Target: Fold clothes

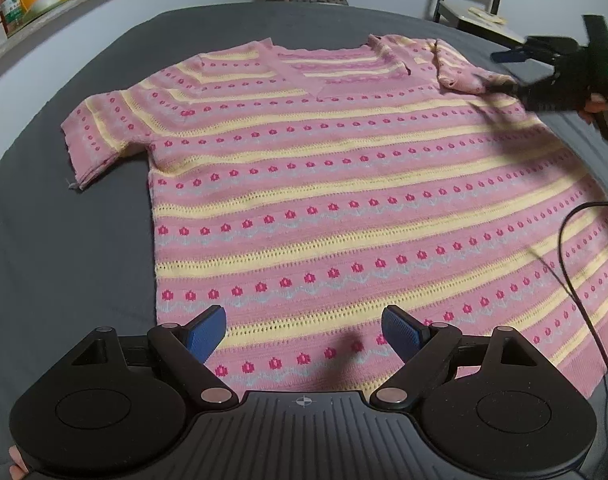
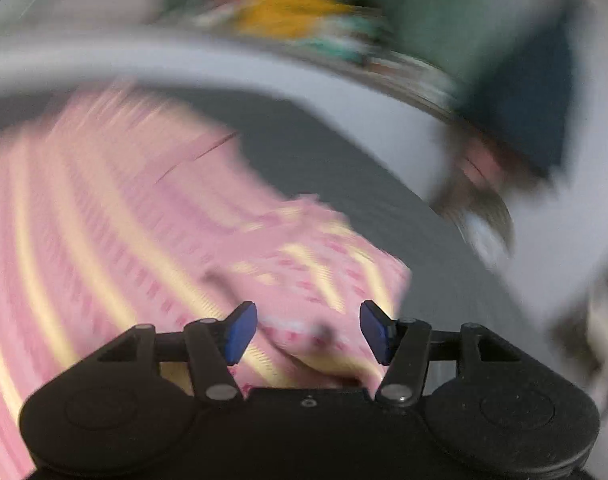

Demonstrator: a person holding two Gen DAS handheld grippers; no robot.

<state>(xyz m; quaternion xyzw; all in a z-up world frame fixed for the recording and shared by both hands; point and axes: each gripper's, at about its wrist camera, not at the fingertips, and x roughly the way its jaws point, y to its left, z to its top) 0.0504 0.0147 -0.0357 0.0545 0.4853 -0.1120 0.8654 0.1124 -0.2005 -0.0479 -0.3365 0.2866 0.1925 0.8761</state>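
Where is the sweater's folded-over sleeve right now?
In the left wrist view the folded sleeve lies at the upper right of the pink striped sweater, beside the collar, with the right gripper at its outer edge.

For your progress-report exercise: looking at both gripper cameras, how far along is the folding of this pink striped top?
Done: the knitted top lies spread flat on the grey sheet, and one short sleeve is already turned in over the shoulder. In hand: nothing is gripped; the right gripper stands open over that folded sleeve, and the left gripper is open above the hem. Left: the other sleeve and the body folds.
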